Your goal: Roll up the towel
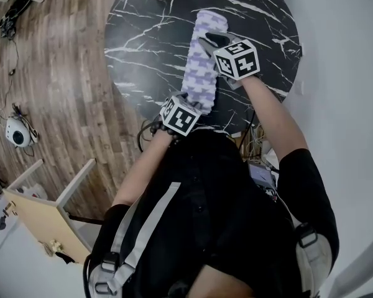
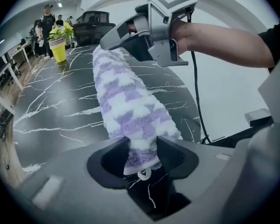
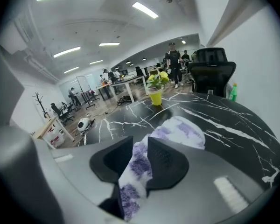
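One round black marble-patterned table (image 1: 143,36) fills the scene, with a person in a dark top leaning over its near edge, a handheld gripper in each hand. Along the table lies the towel (image 1: 202,61), purple and white check, already wound into a long, fat roll that runs from the near edge toward the middle. The left gripper (image 2: 142,155) holds the near end, its jaws narrow and pressed on a flap of cloth with a small hanging loop (image 2: 143,174) below. The right gripper (image 3: 141,160) is at the far end, its jaws close together on a thin fold of the outer layer. A yellow pot (image 2: 59,50) with a plant stands well apart at the far rim. The risk, as I judge it, is unwinding: the right grip has only the outer layer, so a pull could peel it open, and the near end sits close enough to the edge to slide off.
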{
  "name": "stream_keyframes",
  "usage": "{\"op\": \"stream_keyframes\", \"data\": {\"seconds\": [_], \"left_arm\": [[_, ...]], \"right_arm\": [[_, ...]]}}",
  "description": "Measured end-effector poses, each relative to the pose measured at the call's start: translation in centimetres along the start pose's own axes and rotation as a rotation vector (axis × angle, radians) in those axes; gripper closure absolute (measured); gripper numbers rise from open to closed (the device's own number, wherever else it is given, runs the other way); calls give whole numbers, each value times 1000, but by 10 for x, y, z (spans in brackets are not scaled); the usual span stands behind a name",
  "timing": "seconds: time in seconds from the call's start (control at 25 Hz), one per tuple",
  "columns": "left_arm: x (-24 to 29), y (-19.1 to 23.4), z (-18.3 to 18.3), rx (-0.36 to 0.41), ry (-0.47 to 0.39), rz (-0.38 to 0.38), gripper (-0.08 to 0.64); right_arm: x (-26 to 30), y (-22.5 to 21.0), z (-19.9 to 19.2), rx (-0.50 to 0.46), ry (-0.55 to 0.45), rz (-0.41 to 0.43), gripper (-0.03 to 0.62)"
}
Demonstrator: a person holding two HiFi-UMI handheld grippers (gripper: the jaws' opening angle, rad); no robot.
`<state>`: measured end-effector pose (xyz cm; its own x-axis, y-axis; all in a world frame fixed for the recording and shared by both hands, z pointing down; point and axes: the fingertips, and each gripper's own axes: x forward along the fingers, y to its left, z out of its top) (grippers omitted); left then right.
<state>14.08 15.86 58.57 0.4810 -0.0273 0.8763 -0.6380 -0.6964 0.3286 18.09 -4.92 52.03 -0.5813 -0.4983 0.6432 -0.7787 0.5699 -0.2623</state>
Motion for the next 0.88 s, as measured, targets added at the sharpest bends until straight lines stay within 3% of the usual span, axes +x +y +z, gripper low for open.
{"op": "stream_keyframes", "data": {"seconds": [0.16,0.32,0.44,0.6,0.88], "left_arm": [[-1,1,-1,-22,-7,-8,360],[1,7,-1,-10,-16,13,360],[6,10,1,-6,-22,24,360],[8,13,0,-37,-35,11,360],[3,10,-2,8,-29,44,362]], "right_arm": [[20,-13,-19,-9,74,-42,488],[37,-34,-43,51,185,-92,497],[44,-38,-46,98,168,-103,500],[49,-33,-47,54,141,-103,500],[38,-34,-44,101,159,-154,500]]}}
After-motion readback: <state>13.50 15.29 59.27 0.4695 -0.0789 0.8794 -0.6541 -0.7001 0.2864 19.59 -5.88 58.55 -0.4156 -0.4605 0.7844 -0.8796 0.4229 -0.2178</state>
